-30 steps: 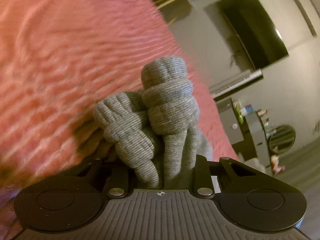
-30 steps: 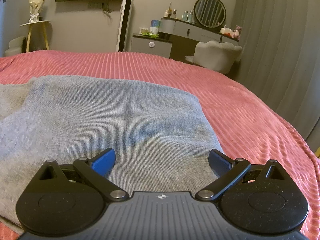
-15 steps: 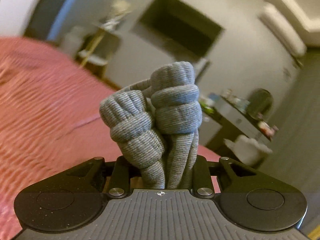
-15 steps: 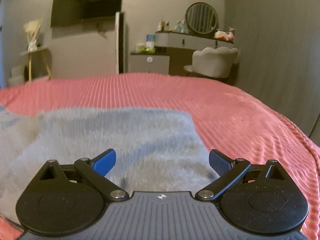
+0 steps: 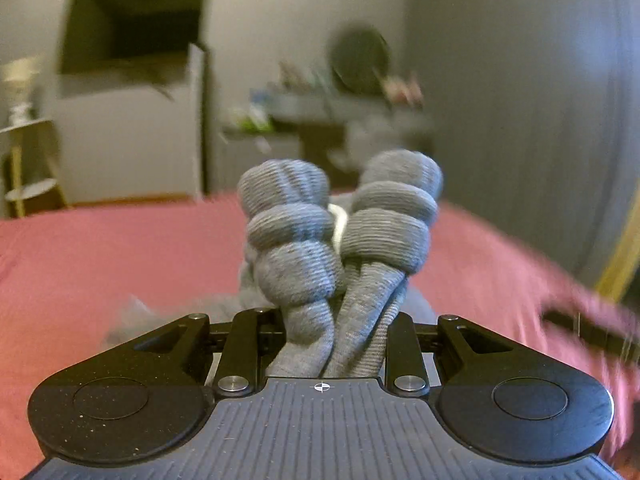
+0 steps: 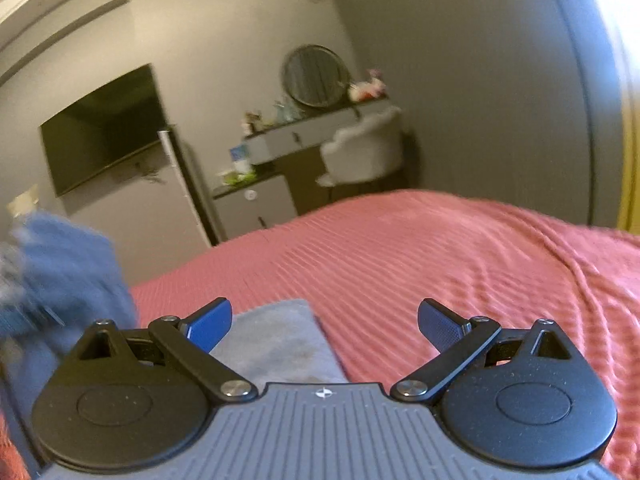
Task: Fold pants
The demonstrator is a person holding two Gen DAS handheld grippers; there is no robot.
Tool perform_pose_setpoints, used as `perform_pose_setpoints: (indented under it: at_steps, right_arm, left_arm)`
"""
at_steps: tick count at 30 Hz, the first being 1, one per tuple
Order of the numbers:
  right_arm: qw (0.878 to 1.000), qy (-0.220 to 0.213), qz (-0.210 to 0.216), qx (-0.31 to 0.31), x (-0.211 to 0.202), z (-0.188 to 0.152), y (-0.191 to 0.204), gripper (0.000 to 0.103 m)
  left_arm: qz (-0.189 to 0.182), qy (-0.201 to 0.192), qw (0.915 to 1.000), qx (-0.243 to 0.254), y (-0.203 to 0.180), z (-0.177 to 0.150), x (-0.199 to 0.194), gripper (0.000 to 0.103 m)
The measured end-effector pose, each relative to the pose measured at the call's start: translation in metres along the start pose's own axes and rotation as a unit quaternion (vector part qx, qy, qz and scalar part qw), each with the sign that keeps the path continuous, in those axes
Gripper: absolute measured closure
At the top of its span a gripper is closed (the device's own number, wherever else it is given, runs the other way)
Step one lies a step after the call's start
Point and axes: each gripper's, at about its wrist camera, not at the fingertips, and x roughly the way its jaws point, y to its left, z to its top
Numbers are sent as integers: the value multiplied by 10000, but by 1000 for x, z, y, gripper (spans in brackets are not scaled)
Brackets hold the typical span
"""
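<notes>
The grey knit pants are bunched in thick ribbed folds between the fingers of my left gripper, which is shut on them and holds them up above the pink bed; a white drawstring shows between the folds. In the right wrist view, a flat corner of the grey pants lies on the bed just ahead of my right gripper, which is open and empty. A blurred blue-grey bunch of the cloth hangs at the far left of that view.
The pink ribbed bedspread stretches ahead and to the right. Beyond the bed stand a wall TV, a vanity desk with a round mirror, a white chair and grey curtains. A small side table stands at far left.
My left gripper has swung up and round with the bunched pants, from facing the bed to facing the room. My right gripper has tilted upward, so less of the flat pants shows.
</notes>
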Motion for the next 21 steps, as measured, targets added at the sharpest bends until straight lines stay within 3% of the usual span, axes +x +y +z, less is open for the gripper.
perform_pose_setpoints:
  at_steps: [2,4,6,8,14,18,21]
  right_arm:
    - [9994,132,-30,327,6,-1,-13,4]
    - [9978,235,-36,624,13,-3,-23,4]
    - [9965,315,2,780,19,-6,-28,4]
    - [9949,436,43,906,28,-10,-29,4]
    - [9937,505,-4,998,40,-15,-30,4]
    - [9927,431,-85,1123,41,-14,-36,4]
    - [9936,490,-109,1011,47,-15,-33,4]
  left_arm:
    - [85,471,9982,347,-27,-20,24,75]
    - [242,610,9933,953,-46,-39,35,74]
    - [310,553,9906,1212,-54,-47,36,74]
    - [297,522,9924,1075,-51,-45,34,74]
    - [684,-91,9900,1230,-60,-38,32,75]
    - [805,-50,9679,2382,-85,-62,40,72]
    - [874,-45,9324,3507,-103,-97,47,62]
